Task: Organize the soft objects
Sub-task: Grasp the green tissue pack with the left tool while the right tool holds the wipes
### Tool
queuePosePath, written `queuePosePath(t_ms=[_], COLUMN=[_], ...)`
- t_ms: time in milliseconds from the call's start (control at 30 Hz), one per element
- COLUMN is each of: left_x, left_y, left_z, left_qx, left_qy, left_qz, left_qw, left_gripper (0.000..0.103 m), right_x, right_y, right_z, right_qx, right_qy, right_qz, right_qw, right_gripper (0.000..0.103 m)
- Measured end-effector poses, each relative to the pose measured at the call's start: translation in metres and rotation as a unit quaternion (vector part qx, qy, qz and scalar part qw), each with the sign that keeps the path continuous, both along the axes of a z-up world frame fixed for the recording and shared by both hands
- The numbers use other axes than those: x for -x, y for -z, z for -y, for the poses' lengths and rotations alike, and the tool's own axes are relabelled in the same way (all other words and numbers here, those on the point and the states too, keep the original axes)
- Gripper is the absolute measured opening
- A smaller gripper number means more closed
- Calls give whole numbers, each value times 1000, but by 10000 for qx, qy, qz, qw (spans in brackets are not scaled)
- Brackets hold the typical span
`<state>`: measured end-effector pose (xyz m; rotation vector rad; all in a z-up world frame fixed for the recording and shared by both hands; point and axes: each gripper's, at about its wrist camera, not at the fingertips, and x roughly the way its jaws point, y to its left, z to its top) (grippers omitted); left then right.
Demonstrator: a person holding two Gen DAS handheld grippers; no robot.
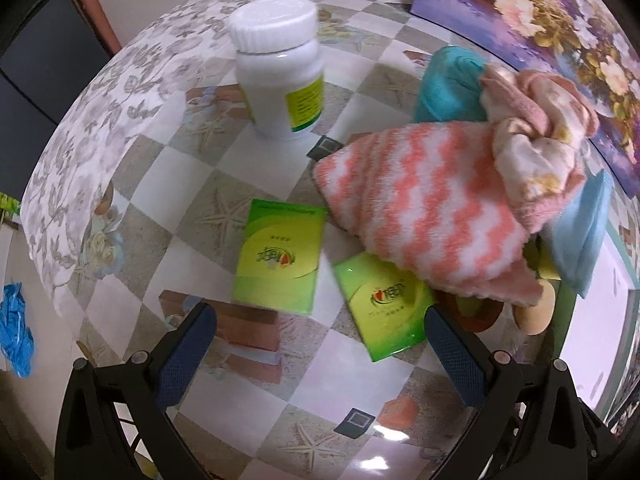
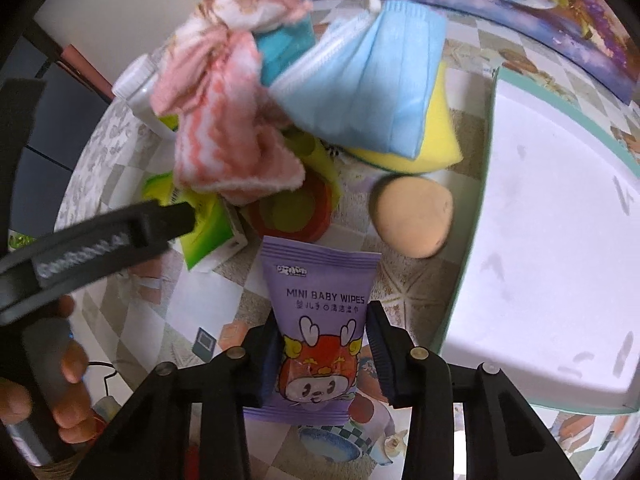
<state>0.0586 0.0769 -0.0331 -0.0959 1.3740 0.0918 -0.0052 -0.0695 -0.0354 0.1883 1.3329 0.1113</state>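
My right gripper (image 2: 322, 352) is shut on a purple pack of mini baby wipes (image 2: 318, 320) and holds it above the table. My left gripper (image 1: 320, 344) is open and empty, low over two green tissue packs (image 1: 280, 256). Ahead of it lies a pile: a pink-and-white striped cloth (image 1: 424, 208), a crumpled pink towel (image 1: 536, 132), a teal towel (image 1: 444, 84) and a blue face mask (image 1: 580, 236). In the right wrist view I see the striped cloth (image 2: 224, 132), the mask (image 2: 376, 76), a yellow sponge (image 2: 436, 140) and a beige makeup sponge (image 2: 412, 216).
A white pill bottle (image 1: 280, 72) stands at the back left. A white tray with a green rim (image 2: 560, 240) sits on the right. A red tape roll (image 2: 292, 208) lies beside the beige sponge. A floral picture (image 1: 540, 20) leans at the back. The left gripper's body (image 2: 100, 232) crosses the right view.
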Motion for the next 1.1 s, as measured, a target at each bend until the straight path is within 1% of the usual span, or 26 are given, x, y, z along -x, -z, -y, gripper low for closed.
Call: queuePosePath(t_ms=[133, 233, 367, 400, 433, 567, 633, 667, 733, 767, 833, 867, 933, 1100], left_x=[-4, -6, -11, -12, -18, -25, -28, -29, -30, -30, -29, -28, -29, -27], left_y=[-4, -7, -4, -4, -1, 11, 18, 19, 24, 27, 36, 36, 36, 37], left_z=[-5, -11, -17, -17, -21, -30, -36, -38, -39, -39, -41, -43, -48, -51], left_qx=[-28, -255, -518, -548, -573, -684, -595, -525, -404, -361, -257, -215, -143, -163], left_qy=[-88, -207, -131, -116, -94, -35, -47, -63, -64, -53, -62, -85, -147, -135], left_qz=[133, 219, 221, 237, 243, 159, 100, 101, 36, -22, -118, -59, -65, -7], left_qw=[9999, 9992, 9983, 9981, 9980, 9975, 9982, 9985, 9992, 9993, 9996, 9997, 9998, 9998], left_gripper=[103, 103, 102, 100, 94, 83, 71, 68, 54, 52, 50, 49, 49, 49], right_x=[1, 0, 6, 7, 7, 12, 12, 12, 11, 11, 10, 10, 11, 10], right_y=[-9, -14, -17, -18, -16, -18, -18, -17, -16, -14, -11, -11, -9, -7], right_z=[3, 3, 6, 8, 8, 15, 15, 15, 16, 15, 14, 15, 17, 18], right_qx=[43, 69, 57, 62, 73, 81, 101, 116, 127, 124, 149, 161, 181, 197], right_qy=[-48, -90, 0, 33, 53, 101, 128, 145, 162, 69, 70, 75, 90, 107], right_qz=[92, 136, 161, 165, 167, 163, 165, 159, 128, 127, 81, 61, 36, 33], right_qw=[9999, 9998, 9999, 9998, 9998, 9998, 9997, 9997, 9997, 9998, 9998, 9998, 9998, 9997], right_gripper=[42, 42, 42, 42, 42, 42, 42, 42, 42, 42, 42, 42, 42, 42])
